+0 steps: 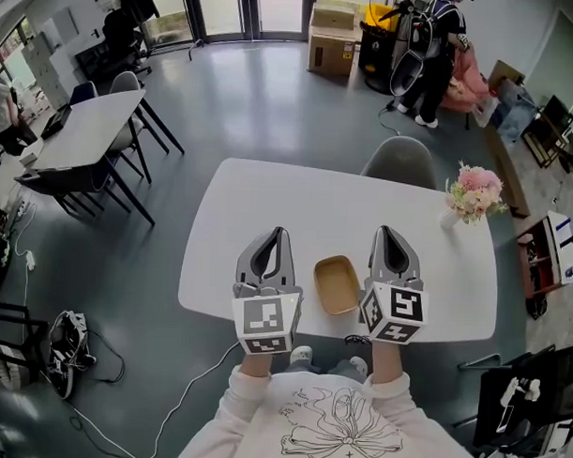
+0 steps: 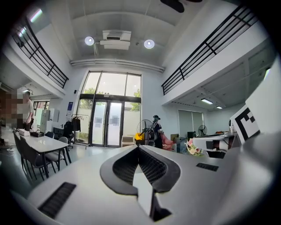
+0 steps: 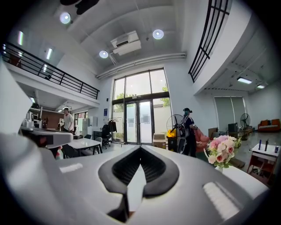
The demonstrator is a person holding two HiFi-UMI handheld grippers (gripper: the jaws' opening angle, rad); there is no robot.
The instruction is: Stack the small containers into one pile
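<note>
We hold both grippers level above the white table [image 1: 269,199], the left gripper [image 1: 279,232] and the right gripper [image 1: 388,232] each clenched on nothing, jaw tips meeting. Below and between them, near the table's front edge, sits the tan container [image 1: 336,283], open side up (one or several nested, we cannot tell).

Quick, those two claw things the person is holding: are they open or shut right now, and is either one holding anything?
Left gripper: jaws closed, nothing between them.
Right gripper: jaws closed, nothing between them.
</note>
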